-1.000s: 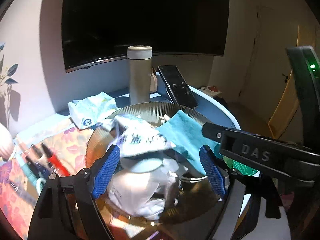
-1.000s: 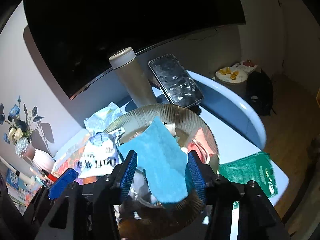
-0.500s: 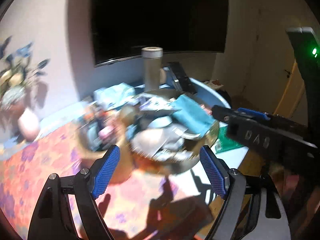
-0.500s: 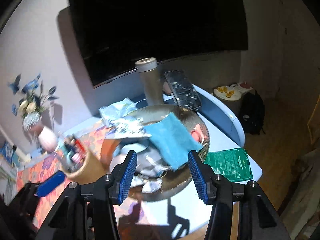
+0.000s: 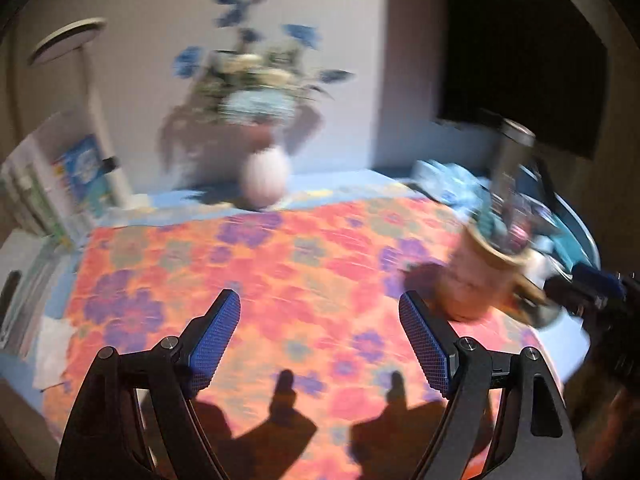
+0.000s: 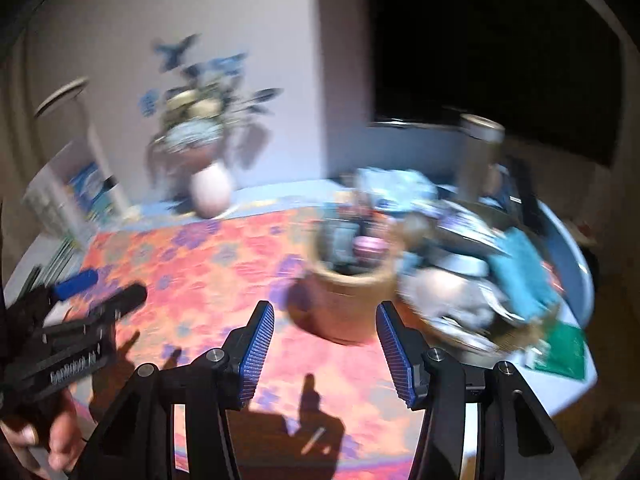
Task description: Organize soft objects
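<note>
Both views are motion-blurred. A glass dish point(image 6: 516, 330) piled with soft things, among them a teal cloth point(image 6: 524, 270) and pale crumpled bags point(image 6: 448, 292), sits at the right of the table. My right gripper point(image 6: 324, 348) hangs open and empty over the flowered cloth, in front of a tan pot point(image 6: 348, 304). My left gripper point(image 5: 320, 340) is open wide and empty above bare flowered cloth point(image 5: 280, 272), well left of the tan pot point(image 5: 480, 276) and the dish. The left gripper also shows at the left edge of the right wrist view, held by a hand point(image 6: 40, 436).
A pink vase of flowers point(image 5: 266, 176) stands at the back by the wall. A grey flask point(image 6: 478, 156) and a dark screen point(image 6: 500, 52) are at the back right. Books and a white lamp point(image 5: 80, 92) stand at the left. A green mat point(image 6: 564, 352) lies at the table's right edge.
Both grippers have drawn back from over the dish and swung left, empty. The dish has slid to the right of both views and the vase has come into sight.
</note>
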`<state>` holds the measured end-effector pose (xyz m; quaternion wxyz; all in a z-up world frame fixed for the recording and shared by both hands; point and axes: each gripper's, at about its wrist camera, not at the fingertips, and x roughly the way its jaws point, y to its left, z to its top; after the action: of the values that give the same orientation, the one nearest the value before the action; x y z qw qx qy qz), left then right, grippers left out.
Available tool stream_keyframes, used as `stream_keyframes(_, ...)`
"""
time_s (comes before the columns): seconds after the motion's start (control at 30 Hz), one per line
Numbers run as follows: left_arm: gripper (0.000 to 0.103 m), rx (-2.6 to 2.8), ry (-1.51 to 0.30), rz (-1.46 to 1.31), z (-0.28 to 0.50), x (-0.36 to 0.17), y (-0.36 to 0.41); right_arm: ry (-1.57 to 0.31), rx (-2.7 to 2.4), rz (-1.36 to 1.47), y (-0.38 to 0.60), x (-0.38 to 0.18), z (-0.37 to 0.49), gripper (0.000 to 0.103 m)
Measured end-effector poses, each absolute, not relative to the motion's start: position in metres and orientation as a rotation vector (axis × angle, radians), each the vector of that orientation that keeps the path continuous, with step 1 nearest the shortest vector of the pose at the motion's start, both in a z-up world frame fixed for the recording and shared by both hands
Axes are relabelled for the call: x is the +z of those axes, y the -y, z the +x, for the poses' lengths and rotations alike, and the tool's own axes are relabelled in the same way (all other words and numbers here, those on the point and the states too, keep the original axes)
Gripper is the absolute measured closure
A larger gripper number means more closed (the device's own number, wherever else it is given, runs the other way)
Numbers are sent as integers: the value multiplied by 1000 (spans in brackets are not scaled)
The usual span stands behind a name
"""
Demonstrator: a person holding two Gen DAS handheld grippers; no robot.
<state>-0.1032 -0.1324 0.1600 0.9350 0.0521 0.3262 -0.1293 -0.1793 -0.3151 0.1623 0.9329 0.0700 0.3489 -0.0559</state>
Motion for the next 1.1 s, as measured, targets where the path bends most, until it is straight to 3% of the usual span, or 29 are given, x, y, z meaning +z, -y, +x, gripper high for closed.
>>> stream_keyframes(0.3,21,-91,-534,94,-58,141,82,-663,56,149,238,132,-91,51)
stream_keyframes(0.53,21,-59,-601,65,-6,79,65,-615,5,68,211,81,-47,51)
stream_keyframes(0.83,20,-77,-609,61,17,50,70,-637,-10,73,211,52,-25,49)
stream_keyframes(1.0,17,-60,-604,37,18,48,65,-658,-23,90,214,46,-21,48)
stream_keyframes(1.1,9,-53,-606,47,17,47,67,-670,-36,88,215,43,-20,47)
